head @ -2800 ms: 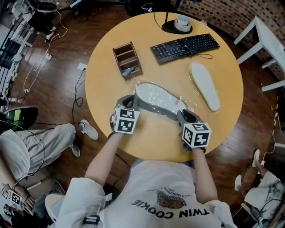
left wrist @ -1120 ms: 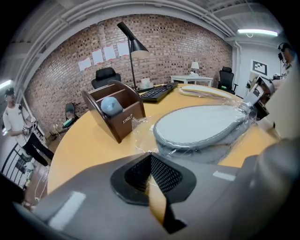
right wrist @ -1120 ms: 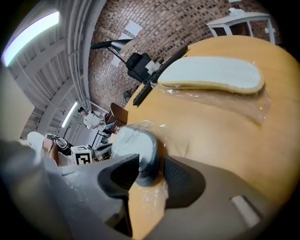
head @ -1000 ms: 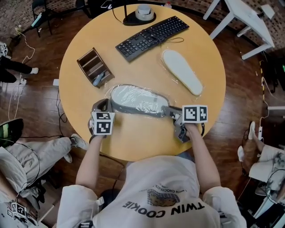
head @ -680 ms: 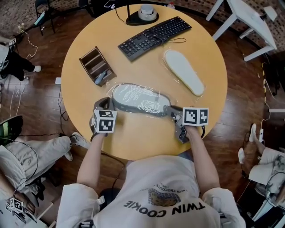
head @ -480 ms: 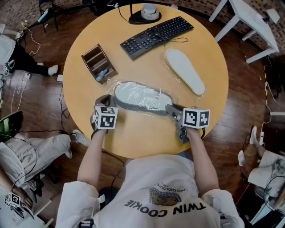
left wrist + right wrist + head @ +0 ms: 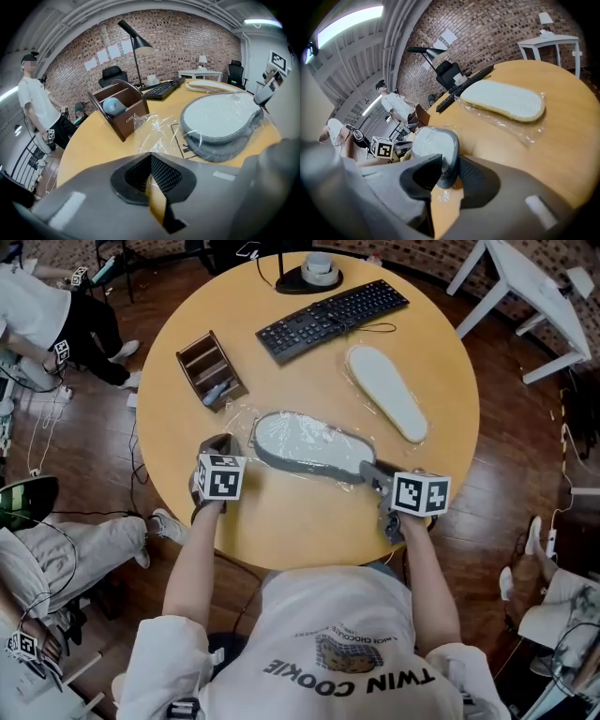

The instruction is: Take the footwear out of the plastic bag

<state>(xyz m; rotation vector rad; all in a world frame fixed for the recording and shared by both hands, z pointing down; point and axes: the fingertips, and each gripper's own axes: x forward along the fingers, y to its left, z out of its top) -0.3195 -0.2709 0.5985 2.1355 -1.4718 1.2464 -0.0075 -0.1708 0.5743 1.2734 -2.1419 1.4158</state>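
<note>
A grey slipper (image 7: 305,442) wrapped in a clear plastic bag (image 7: 242,416) lies across the middle of the round table (image 7: 281,521). My right gripper (image 7: 375,474) is shut on the slipper's right end; in the right gripper view the grey sole (image 7: 433,140) sits pinched between the jaws of that gripper (image 7: 445,169). At the slipper's left end, my left gripper (image 7: 217,446) is shut. In the left gripper view the crinkled film (image 7: 154,133) runs up to the closed tips of that gripper (image 7: 150,157), and the slipper (image 7: 220,122) lies beyond. A second, white slipper (image 7: 386,392) lies in its own film further back.
A brown wooden organizer (image 7: 211,367) stands at the back left, a black keyboard (image 7: 333,307) and a lamp base (image 7: 321,268) at the far edge. The table's near edge is just behind both grippers. People stand and sit to the left of the table.
The head view has drifted, and a person has come into view at the upper left. Both grippers stay at the two ends of the bagged grey slipper.
</note>
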